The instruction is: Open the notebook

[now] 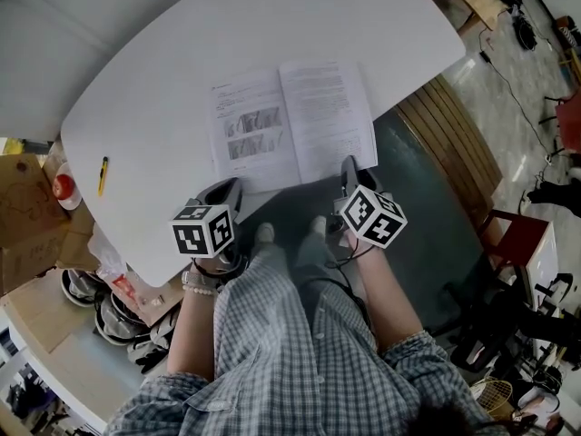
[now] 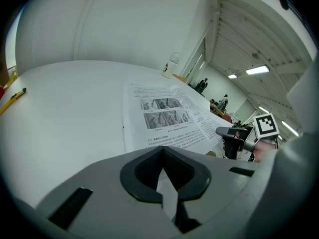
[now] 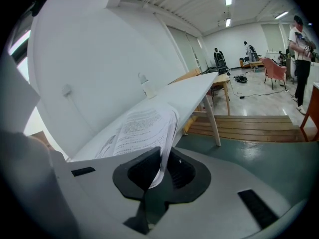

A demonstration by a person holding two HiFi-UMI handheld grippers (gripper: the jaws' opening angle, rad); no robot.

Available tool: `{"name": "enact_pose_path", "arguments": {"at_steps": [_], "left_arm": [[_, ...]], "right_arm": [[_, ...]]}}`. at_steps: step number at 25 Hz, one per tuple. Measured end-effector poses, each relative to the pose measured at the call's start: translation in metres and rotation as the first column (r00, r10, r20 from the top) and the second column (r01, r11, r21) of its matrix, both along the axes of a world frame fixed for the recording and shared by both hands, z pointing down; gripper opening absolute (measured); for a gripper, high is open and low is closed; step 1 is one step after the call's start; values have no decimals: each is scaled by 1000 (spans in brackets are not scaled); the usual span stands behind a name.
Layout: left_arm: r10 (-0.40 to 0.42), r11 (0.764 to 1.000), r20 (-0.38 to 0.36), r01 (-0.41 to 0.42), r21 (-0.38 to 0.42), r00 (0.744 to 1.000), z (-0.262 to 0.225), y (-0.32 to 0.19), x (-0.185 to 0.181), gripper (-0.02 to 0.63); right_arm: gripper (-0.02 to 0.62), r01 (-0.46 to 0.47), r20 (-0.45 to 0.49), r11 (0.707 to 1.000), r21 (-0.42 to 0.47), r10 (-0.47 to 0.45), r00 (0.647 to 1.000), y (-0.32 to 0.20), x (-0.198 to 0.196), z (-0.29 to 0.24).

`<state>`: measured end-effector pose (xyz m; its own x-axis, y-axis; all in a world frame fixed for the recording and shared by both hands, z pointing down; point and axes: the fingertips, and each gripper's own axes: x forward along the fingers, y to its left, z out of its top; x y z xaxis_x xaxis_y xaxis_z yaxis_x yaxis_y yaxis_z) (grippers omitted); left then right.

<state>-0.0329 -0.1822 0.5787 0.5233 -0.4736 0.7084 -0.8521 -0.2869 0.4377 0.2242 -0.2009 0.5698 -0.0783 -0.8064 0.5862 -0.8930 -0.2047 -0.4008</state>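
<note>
While under notebook (image 1: 290, 121), white table (image 1: 163, 107); green floor (image 1: 427, 207).

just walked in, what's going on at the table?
A person holds a gripper in each hand at the near edge of a notebook that already lies open on the white table. The right gripper is shut on the near edge of the right-hand pages, which curl into its jaws. The left gripper is shut at the notebook's near left corner; whether it pinches a page is unclear.
</note>
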Motion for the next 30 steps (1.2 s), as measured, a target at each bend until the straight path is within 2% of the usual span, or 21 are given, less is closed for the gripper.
{"name": "enact_pose_path", "arguments": {"at_steps": [5,11,18,26,30], "left_arm": [[-10,1000,19,10,18,1000,-1,1,4,8],[-15,1000,23,14,22,1000,0,1,3,8],[-17,999,33,16,34,999,0,0,3,8],[-4,999,24,3,34,1000,-2,2,1,8],[15,998,9,-15,61,1000,-13,1,2,8]], "right_arm": [[40,63,-24,998,-10,-63,998,-10,2,2],[100,106,-55,994,-10,-106,993,-11,6,3],[176,73,-28,997,7,-72,997,-2,21,-1],[179,-49,-81,999,-15,47,996,26,62,-6],[175,11,-155,999,53,-3,988,28,60,-33]]}}
